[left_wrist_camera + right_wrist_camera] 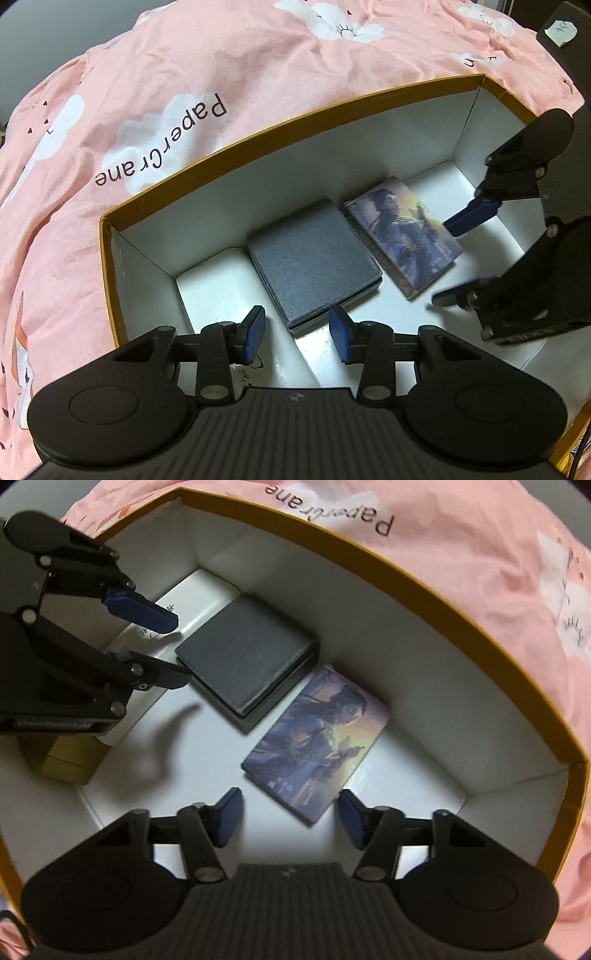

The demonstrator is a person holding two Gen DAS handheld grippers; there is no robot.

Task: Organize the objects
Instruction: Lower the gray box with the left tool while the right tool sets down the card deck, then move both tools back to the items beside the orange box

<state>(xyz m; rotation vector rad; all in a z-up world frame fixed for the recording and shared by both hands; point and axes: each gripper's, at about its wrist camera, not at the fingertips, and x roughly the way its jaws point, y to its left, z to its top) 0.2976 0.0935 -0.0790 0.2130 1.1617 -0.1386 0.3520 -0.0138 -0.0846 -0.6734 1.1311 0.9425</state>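
Objects: grey box [314, 258], picture card [404, 230] and white box [218, 280] lie side by side inside the yellow-rimmed carton [258, 122], which sits on a pink bedsheet [184, 74]; the row probably saves space.
Left wrist view: left claw [297, 338] hangs half open above the grey box, holding nothing.
Right wrist view: right claw [290, 821] is half open and empty, with the picture card's [317, 742] near corner between its pads, untouched.
Judgement: card looks placed.
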